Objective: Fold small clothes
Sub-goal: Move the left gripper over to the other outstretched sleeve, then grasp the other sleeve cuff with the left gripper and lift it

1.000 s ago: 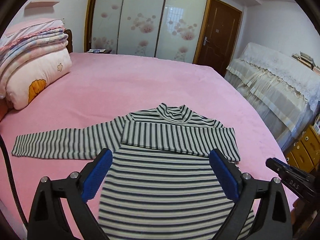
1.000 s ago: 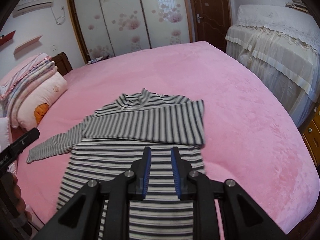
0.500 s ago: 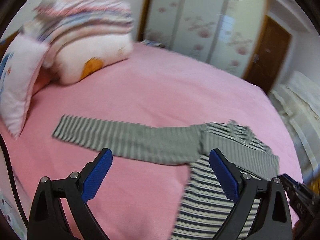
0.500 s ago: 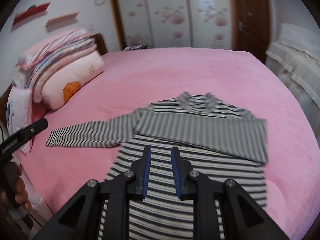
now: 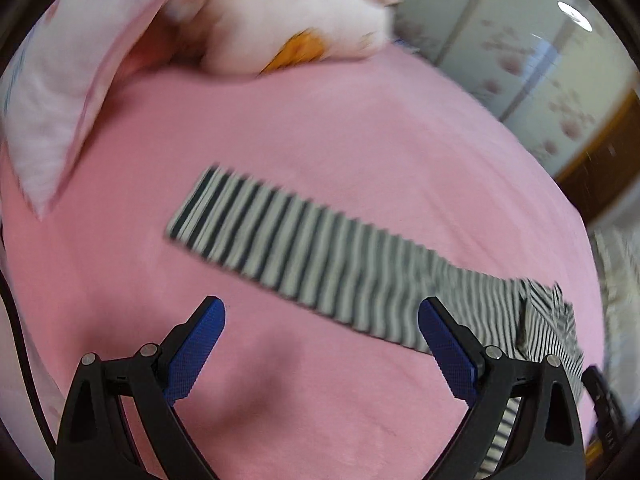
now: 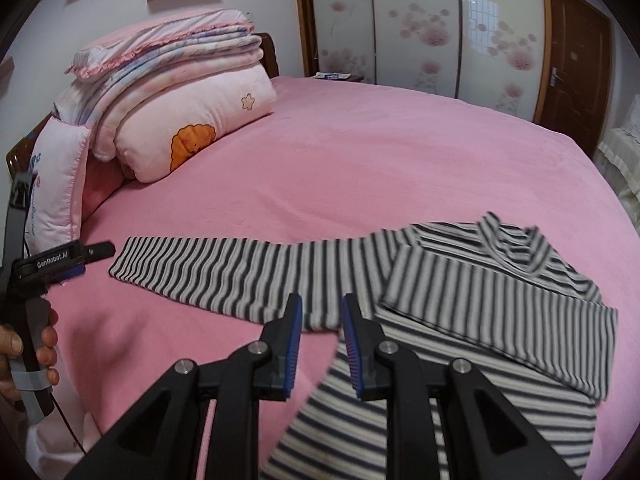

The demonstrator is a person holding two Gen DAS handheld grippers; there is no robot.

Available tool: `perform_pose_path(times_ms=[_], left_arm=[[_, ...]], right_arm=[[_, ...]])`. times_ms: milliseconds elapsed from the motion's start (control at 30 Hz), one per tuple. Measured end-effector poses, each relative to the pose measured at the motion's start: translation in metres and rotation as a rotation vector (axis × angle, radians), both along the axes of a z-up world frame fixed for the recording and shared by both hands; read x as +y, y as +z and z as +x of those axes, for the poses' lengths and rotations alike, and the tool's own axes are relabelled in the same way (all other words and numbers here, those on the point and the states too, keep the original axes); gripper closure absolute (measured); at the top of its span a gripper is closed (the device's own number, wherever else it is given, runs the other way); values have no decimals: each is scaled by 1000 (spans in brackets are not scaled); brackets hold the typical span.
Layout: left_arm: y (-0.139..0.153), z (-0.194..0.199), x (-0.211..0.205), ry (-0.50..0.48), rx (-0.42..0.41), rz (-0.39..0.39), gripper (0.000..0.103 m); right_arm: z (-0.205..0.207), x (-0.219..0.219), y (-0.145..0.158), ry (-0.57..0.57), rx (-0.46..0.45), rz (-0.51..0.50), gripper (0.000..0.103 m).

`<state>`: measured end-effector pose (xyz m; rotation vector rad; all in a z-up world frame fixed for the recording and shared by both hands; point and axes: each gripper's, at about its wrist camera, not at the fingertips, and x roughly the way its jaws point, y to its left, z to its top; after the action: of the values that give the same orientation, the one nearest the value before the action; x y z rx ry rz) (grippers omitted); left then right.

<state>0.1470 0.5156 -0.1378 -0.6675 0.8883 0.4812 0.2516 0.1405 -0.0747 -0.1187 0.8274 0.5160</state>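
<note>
A black-and-white striped long-sleeved shirt (image 6: pixel 460 412) lies flat on the pink bed (image 6: pixel 360 140). One sleeve (image 6: pixel 500 304) is folded across its chest. The other sleeve (image 6: pixel 220 272) stretches out straight to the left. My left gripper (image 5: pixel 320 308) is wide open above bare bedspread, just in front of that outstretched sleeve (image 5: pixel 300 248), with nothing between its blue pads. My right gripper (image 6: pixel 322 300) hovers over the spot where this sleeve joins the body. Its pads stand a narrow gap apart and hold nothing. A person's hand (image 6: pixel 24 352) holds the left gripper (image 6: pixel 80 256) near the cuff.
Folded quilts and a pink pillow (image 6: pixel 180 92) are stacked at the head of the bed, left of the sleeve's cuff. Flowered wardrobe doors (image 6: pixel 420 20) and a brown door (image 6: pixel 576 60) stand beyond the bed. Bare bedspread lies behind the shirt.
Both grippers have swung left. The left went from over the shirt's body out along the stretched sleeve and lower. The right went from mid-chest to the sleeve's root. Neither jaw gap changed.
</note>
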Motion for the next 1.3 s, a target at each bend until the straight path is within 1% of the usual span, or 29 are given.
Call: perform_pose_path(times_ms=[67, 100, 133, 200, 267, 367, 500, 600, 700, 767, 800, 833, 867, 900, 933, 967, 1033, 1067, 1133, 1167, 1300], left_arm=[[-19, -5, 21, 58, 7, -89, 8], [-29, -7, 31, 86, 2, -134, 13], [-37, -8, 38, 109, -6, -166, 14], [-52, -9, 53, 173, -26, -240, 14], [-65, -7, 63, 230, -27, -299, 14], [-81, -2, 75, 312, -34, -349, 15], [-99, 6, 79, 383, -13, -363, 16], [-108, 12, 84, 409, -16, -350, 18], [-116, 18, 88, 428, -32, -343, 19], [-119, 19, 88, 442, -36, -334, 31], [-120, 21, 87, 441, -26, -314, 43], [-120, 21, 87, 435, -22, -299, 57], [-119, 21, 90, 419, -13, -281, 65], [-117, 22, 91, 393, -2, -266, 86], [-118, 22, 93, 379, -3, -265, 95], [-115, 24, 93, 362, -8, -264, 95], [-100, 31, 89, 323, 2, -193, 97], [-89, 39, 81, 283, 16, -127, 97], [-71, 47, 66, 235, 7, -41, 97], [-59, 51, 56, 207, -18, 0, 98], [-17, 65, 14, 87, -135, 109, 98]], right_arm=[[9, 13, -5, 6, 9, 3, 83], [12, 18, -8, 8, 15, 5, 83], [15, 22, -11, 12, 23, 10, 83], [19, 32, -18, 20, 43, 20, 83], [21, 39, -23, 27, 51, 22, 83], [20, 45, -31, 38, 55, 17, 83], [20, 45, -38, 38, 54, 11, 83], [22, 43, -44, 36, 55, 3, 83], [29, 42, -52, 25, 77, 4, 83], [33, 44, -55, 21, 87, 14, 83], [36, 46, -58, 20, 88, 18, 83], [39, 48, -60, 18, 89, 17, 83], [41, 51, -62, 16, 92, 12, 83], [45, 55, -65, 15, 98, 7, 83], [47, 57, -67, 12, 101, 5, 83], [49, 59, -68, 9, 103, 3, 83], [53, 63, -70, 8, 108, 7, 83], [54, 65, -70, 9, 109, 11, 83], [54, 66, -69, 9, 106, 15, 83], [53, 65, -68, 8, 104, 17, 83], [50, 55, -63, 1, 94, 31, 83]])
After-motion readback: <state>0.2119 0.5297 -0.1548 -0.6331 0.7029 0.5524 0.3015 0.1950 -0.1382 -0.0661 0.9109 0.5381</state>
